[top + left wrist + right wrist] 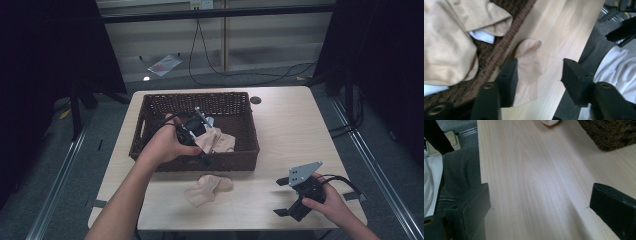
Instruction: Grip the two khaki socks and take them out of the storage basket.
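Left gripper point(199, 131), largely hidden by the hand in the high view, hangs over the wicker basket point(150, 107) with jaws apart and nothing between them; right gripper point(292, 207) rests wide apart near the desk point(290, 125) edge. Basket holds a beige sock point(217, 140) over partly covered white cloth point(482, 36). Second beige sock point(207, 187) lies on the desk just beside the basket's near wall.

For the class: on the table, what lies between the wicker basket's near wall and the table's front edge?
One beige sock lies there on the table, apart from the basket. The high view shows this; the left gripper view shows it beyond the rim.
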